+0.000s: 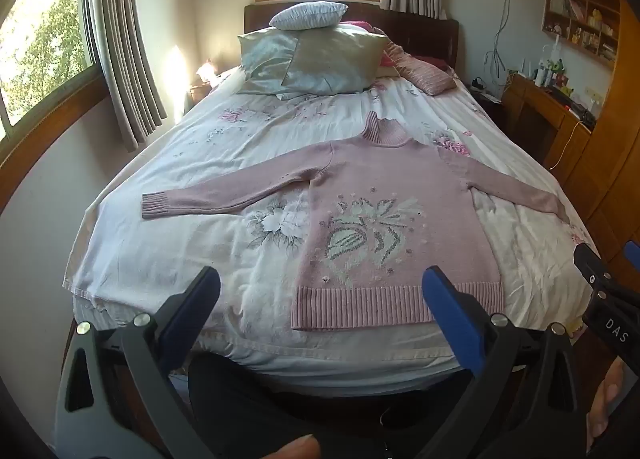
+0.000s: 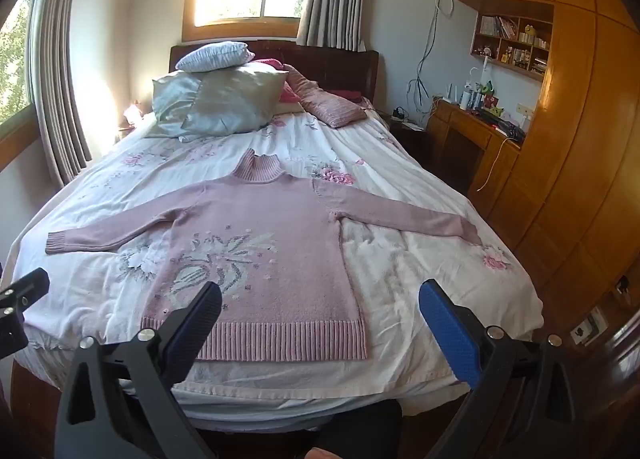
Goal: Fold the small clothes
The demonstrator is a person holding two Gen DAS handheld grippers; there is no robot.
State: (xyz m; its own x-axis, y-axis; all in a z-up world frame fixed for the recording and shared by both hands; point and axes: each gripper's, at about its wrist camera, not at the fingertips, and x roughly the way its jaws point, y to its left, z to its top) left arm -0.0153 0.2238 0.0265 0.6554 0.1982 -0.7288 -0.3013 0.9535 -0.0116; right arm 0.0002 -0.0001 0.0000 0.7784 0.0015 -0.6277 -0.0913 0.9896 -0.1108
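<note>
A pink knitted turtleneck sweater (image 1: 384,195) (image 2: 260,227) with a pale flower pattern lies flat and face up on the bed, both sleeves spread out sideways, its ribbed hem nearest me. My left gripper (image 1: 322,289) hangs open over the foot of the bed, near the hem's left end, holding nothing. In the right wrist view my right gripper (image 2: 320,299) is also open and empty, with the hem's right part between its fingers in the image, well above the fabric. The right gripper's black tip (image 1: 592,271) shows at the right edge of the left wrist view.
The bed (image 1: 160,259) (image 2: 420,299) carries a white floral sheet and several pillows (image 1: 312,59) (image 2: 224,103) at the headboard. A wooden desk (image 2: 472,131) and wardrobe (image 2: 580,179) stand to the right, curtained windows to the left and behind. A person's dark trousers (image 1: 260,407) fill the bottom.
</note>
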